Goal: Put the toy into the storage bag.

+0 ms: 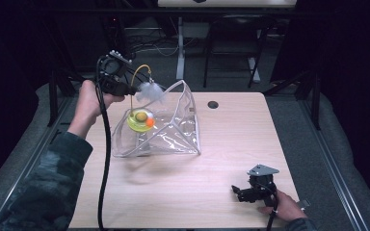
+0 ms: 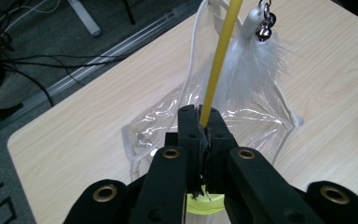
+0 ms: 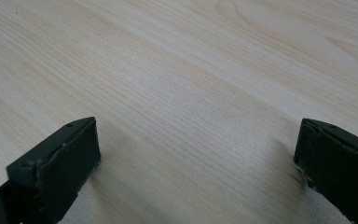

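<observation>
Cat toy: a wand-type cat toy (image 1: 140, 118) with a thin yellow rod, a white feather tuft and a lime-green round base carrying an orange ball; it sits left of centre in the high view, hanging in the mouth of the clear bag.
Yellow rod: the rod (image 2: 219, 60) runs up the middle of the left gripper view, straight out from between the closed jaws toward the top edge.
Feather tuft: the white feather (image 2: 254, 70) with small metal bells hangs just right of the rod, in the upper right of that view.
Green base: in the high view the base is below the gripper and inside the bag's outline; whether it rests on the bag's bottom I cannot tell.
Left gripper: the left gripper (image 1: 125, 89) is in the upper left of the high view, clenched on the rod.
Clear bag: the transparent plastic bag (image 1: 173, 130) with white piping stands open on the table, centre-left.
Table: the light wooden table (image 1: 231, 139).
Right gripper: the right gripper (image 3: 196, 158) lies low on the table at the lower right of the high view, jaws spread wide with bare wood between them.
</observation>
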The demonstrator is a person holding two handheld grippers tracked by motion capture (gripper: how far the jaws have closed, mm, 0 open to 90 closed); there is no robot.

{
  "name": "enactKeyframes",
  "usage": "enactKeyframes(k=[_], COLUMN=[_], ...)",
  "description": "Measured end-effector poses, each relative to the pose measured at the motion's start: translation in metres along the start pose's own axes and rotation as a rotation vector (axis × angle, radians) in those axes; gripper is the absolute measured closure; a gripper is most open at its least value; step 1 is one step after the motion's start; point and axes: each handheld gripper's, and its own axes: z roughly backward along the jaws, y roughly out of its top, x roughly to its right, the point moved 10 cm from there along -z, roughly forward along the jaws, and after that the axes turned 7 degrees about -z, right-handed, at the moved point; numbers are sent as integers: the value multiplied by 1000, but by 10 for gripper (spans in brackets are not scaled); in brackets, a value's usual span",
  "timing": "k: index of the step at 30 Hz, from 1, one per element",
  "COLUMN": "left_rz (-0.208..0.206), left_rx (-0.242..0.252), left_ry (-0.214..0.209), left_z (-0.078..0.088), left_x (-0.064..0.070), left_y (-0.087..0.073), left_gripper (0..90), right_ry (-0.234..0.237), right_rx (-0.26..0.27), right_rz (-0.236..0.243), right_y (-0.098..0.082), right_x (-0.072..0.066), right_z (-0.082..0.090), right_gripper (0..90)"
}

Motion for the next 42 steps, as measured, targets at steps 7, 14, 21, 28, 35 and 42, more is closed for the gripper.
enactKeyframes(k=[7, 14, 21, 28, 35, 42], left_rz=[11, 21, 32, 58, 69, 80], left_rx=[-7, -24, -46, -49, -69, -74], left_ry=[-37, -68, -81, -108, -108, -112], left_z=[-19, -38, -56, -68, -79, -86], left_x=[8, 14, 16, 16, 16, 14], left_y=[-8, -17, -29, -38, -49, -55], left_gripper=[884, 884, 884, 883, 883, 883], right_ry=[4, 4, 8, 1, 2, 2], right_rx=[2, 2, 5, 0, 1, 1], right_rz=[-2, -3, -6, -1, -2, -1], right_y=[0, 0, 0, 0, 0, 0], right_x=[-1, -1, -1, 0, 0, 0], right_z=[0, 0, 0, 0, 0, 0], right_gripper=[0, 0, 0, 0, 0, 0])
